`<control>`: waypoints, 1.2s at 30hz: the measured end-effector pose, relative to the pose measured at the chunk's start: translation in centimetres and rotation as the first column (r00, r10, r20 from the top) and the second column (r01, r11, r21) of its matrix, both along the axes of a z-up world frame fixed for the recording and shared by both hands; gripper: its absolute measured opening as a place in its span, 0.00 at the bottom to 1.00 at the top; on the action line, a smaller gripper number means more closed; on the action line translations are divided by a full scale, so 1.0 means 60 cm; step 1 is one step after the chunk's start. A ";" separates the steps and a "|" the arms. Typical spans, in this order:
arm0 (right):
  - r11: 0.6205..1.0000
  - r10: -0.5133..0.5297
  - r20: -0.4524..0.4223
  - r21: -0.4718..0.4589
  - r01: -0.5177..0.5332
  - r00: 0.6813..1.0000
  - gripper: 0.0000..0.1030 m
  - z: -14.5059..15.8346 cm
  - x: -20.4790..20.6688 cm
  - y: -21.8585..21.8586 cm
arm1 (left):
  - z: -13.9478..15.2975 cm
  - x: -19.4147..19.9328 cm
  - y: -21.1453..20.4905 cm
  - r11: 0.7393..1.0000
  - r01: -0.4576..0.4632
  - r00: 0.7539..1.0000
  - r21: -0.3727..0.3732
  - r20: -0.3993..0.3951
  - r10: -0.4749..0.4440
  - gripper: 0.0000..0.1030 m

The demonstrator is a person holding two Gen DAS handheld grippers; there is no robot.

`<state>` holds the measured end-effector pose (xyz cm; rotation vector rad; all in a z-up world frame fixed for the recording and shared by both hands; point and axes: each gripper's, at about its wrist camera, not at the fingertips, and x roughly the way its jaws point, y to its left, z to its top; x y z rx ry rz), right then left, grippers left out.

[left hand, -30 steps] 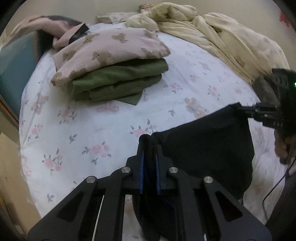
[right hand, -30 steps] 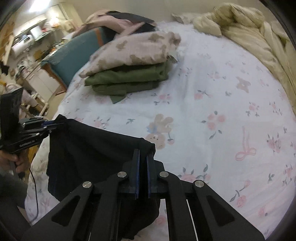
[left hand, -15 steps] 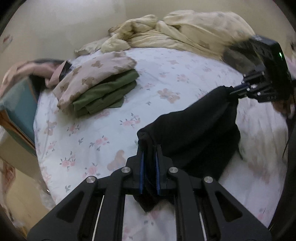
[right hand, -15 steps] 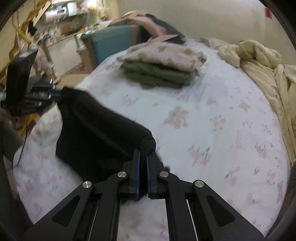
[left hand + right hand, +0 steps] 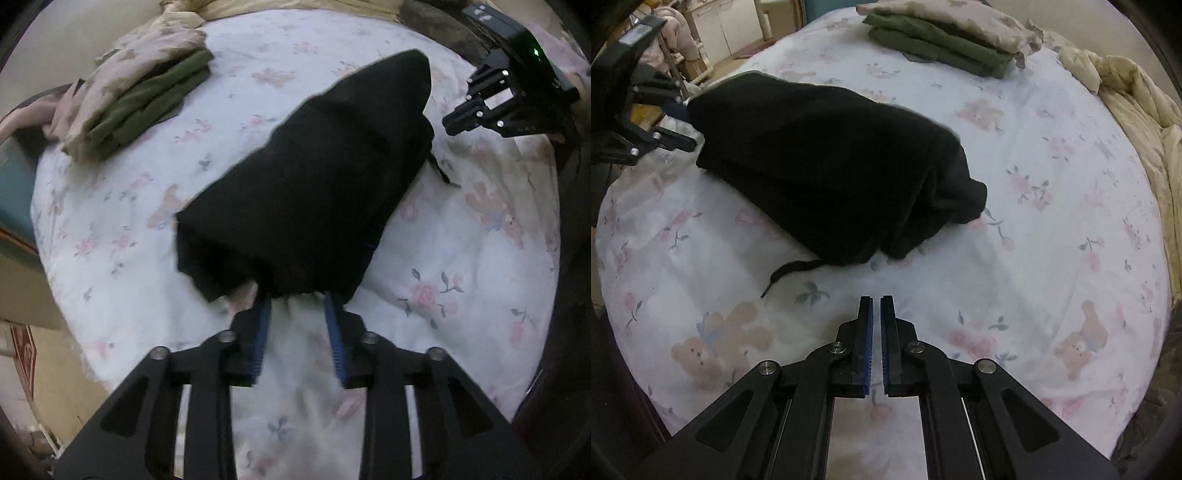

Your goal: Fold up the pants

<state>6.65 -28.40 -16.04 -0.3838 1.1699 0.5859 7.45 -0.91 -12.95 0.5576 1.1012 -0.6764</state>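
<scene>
The black pants (image 5: 831,166) lie bunched mid-bed on the floral sheet (image 5: 1052,258); folded clothes (image 5: 945,40) sit at its far edge, a cream quilt (image 5: 1137,99) along the right edge. The left gripper (image 5: 297,314) has just been opening, fabric between its parted jaws but unpressed; the right gripper (image 5: 876,306) is closed, empty.

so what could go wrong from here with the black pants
The black pants lie in a lumpy bundle on the bedsheet, so the fold may sag open. Their drawstring trails loose and could snag. The left gripper, its jaws just opening, sits right at the hem, and pulling away might drag the cloth.
</scene>
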 end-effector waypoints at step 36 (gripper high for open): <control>0.935 -0.330 -0.287 0.034 0.354 0.899 0.08 -0.018 0.078 -0.028 | -0.036 0.060 -0.029 0.886 -0.458 0.887 -0.069 -0.111 0.449 0.45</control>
